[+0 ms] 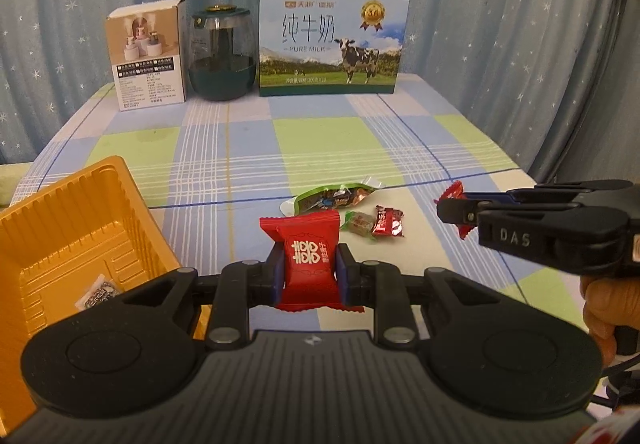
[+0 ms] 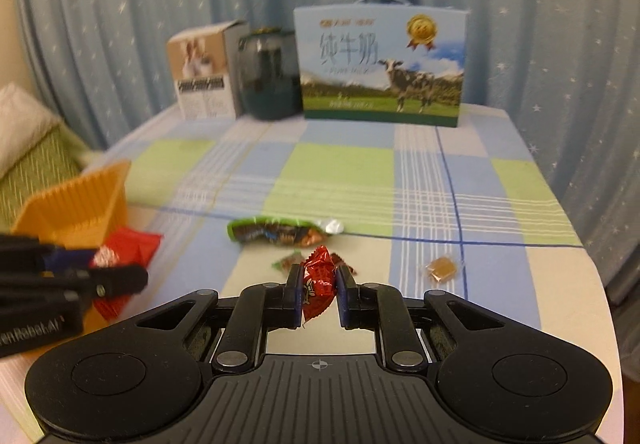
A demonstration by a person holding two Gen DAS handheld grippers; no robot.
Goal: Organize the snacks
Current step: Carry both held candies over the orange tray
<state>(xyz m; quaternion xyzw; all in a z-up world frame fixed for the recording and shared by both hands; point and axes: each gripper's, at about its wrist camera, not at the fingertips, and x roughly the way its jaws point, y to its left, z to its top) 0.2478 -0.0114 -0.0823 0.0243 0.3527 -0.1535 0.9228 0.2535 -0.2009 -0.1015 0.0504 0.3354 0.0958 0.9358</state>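
Between my left gripper's (image 1: 309,276) fingers sits a flat red snack packet (image 1: 309,264), pinched at its middle, just beside the orange tray (image 1: 72,228) holding one small sweet (image 1: 98,290). My right gripper (image 2: 319,294) is closed on a crinkly red candy (image 2: 318,276). Both wrappers look light, soft and slippery, best gripped across the filled centre, not the loose edges. More sweets, including a green packet (image 1: 332,197), lie on the checked tablecloth (image 1: 328,139).
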